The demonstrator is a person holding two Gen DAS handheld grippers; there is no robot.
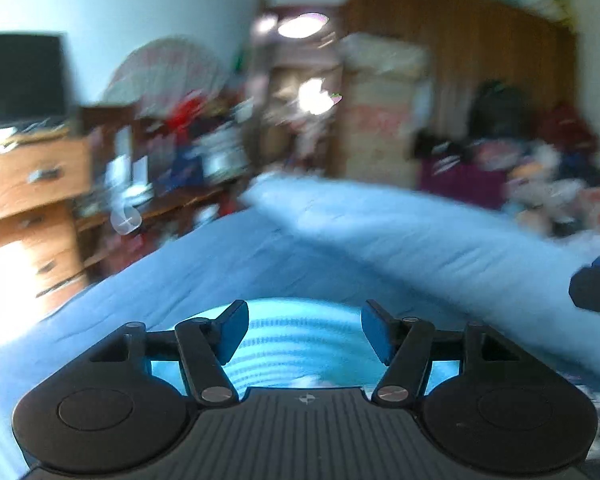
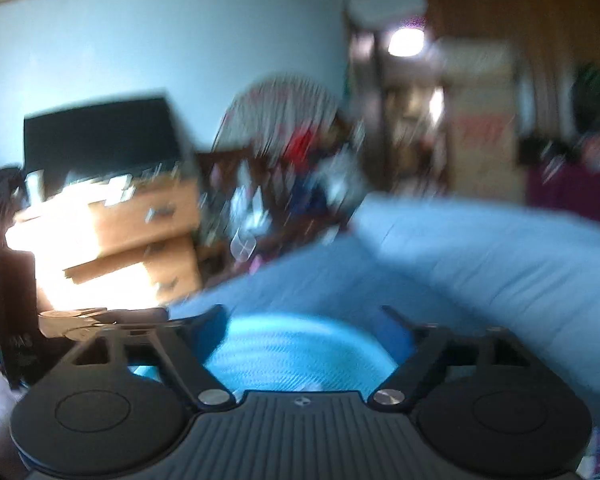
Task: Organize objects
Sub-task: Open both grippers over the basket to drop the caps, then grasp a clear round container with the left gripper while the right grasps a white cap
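Observation:
Both views are blurred. A round turquoise ribbed thing (image 1: 300,344) lies on the blue bed sheet (image 1: 180,280) just beyond my left gripper (image 1: 305,332). The left gripper's jaws stand apart, and its blue pads (image 1: 236,330) do not press on anything. In the right wrist view the same turquoise thing (image 2: 300,352) shows between the widely spread fingers of my right gripper (image 2: 304,320), and I see no grip on it. A dark shape with blue (image 1: 596,288) at the right edge of the left wrist view looks like part of the right gripper.
A long pale-blue bolster or folded blanket (image 1: 420,232) crosses the bed behind. A wooden chest of drawers (image 1: 28,200) with a black screen (image 1: 20,76) stands at the left. Beside it are a fan (image 1: 168,68) and cluttered shelves. A brown wardrobe (image 1: 460,60) and piled clothes (image 1: 540,176) fill the right.

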